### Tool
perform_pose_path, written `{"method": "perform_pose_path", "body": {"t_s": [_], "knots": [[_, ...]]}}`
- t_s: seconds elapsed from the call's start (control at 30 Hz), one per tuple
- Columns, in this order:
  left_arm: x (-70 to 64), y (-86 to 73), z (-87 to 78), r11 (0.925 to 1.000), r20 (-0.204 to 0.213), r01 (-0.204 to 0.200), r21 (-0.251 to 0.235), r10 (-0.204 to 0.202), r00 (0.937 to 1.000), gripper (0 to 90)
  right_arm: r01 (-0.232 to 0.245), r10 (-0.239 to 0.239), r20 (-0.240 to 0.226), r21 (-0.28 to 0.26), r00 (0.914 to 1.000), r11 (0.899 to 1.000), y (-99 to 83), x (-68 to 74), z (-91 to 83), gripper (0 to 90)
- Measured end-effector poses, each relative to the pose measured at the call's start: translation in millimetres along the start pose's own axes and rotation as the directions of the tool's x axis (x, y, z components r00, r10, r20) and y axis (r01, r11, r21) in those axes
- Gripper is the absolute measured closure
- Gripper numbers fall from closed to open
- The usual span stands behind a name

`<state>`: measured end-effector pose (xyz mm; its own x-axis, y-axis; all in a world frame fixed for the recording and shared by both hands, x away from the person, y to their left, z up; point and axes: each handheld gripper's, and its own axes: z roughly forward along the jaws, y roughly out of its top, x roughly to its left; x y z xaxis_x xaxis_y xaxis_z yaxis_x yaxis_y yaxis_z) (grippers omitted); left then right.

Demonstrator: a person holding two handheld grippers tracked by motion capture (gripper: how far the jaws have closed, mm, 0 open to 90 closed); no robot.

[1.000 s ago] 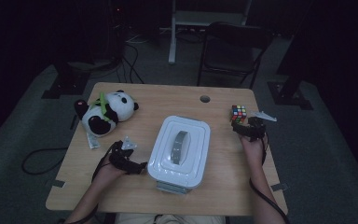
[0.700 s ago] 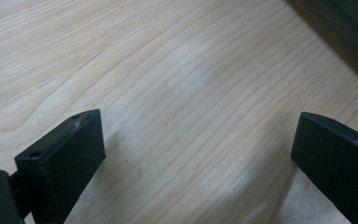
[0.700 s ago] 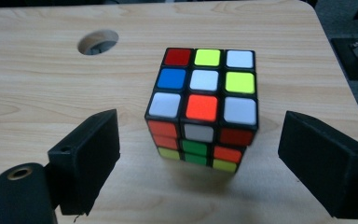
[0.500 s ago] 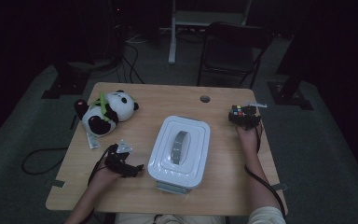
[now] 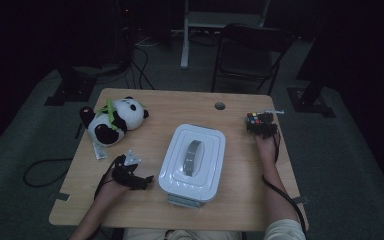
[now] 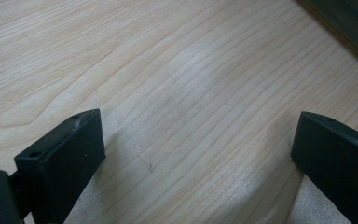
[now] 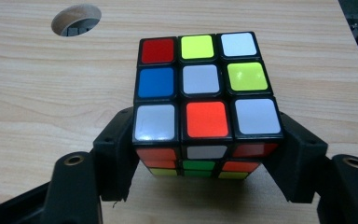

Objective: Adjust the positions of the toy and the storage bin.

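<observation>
Moved forward to the worktop's (image 5: 145,210) far right corner, right tongs (image 7: 207,163) clamped on the Rubik's cube (image 7: 205,86), left tongs (image 6: 196,154) spread empty; shallow grip, risking a twist-out on lifting.

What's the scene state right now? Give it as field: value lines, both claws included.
surface: wooden table with a round hole
right claw: jaws against both sides of the puzzle cube, at the table's far right
left claw: jaws wide apart over bare wood, holding nothing
centre: white lidded container, grey handle on the lid, lid on
far left: panda plush lying on the table, apart from both claws
cube top face: mixed colours, unsolved
</observation>
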<state>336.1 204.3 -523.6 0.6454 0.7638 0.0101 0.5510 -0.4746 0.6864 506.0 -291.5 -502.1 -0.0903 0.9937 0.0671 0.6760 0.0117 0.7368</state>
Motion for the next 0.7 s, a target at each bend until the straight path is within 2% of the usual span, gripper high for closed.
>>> {"method": "perform_pose_path", "body": {"t_s": [0.27,0.47,0.7], "knots": [[0.1,-0.1,0.1,1.0,-0.001,0.0,0.0,0.0,1.0,3.2,0.011,-0.011,-0.014,-0.006,0.9998,1.0,-2.3,-1.4,-15.4,33.5],[0.1,-0.1,0.1,1.0,-0.001,0.0,0.0,0.0,1.0,3.2,0.015,-0.016,-0.049,-0.02,0.9987,1.0,-8.0,-4.0,-33.6,33.5],[0.2,-0.1,0.1,1.0,-0.001,0.0,0.0,0.0,1.0,3.2,0.05,-0.052,-0.054,-0.035,0.9972,0.998,-17.9,-4.8,-56.8,33.5]]}}
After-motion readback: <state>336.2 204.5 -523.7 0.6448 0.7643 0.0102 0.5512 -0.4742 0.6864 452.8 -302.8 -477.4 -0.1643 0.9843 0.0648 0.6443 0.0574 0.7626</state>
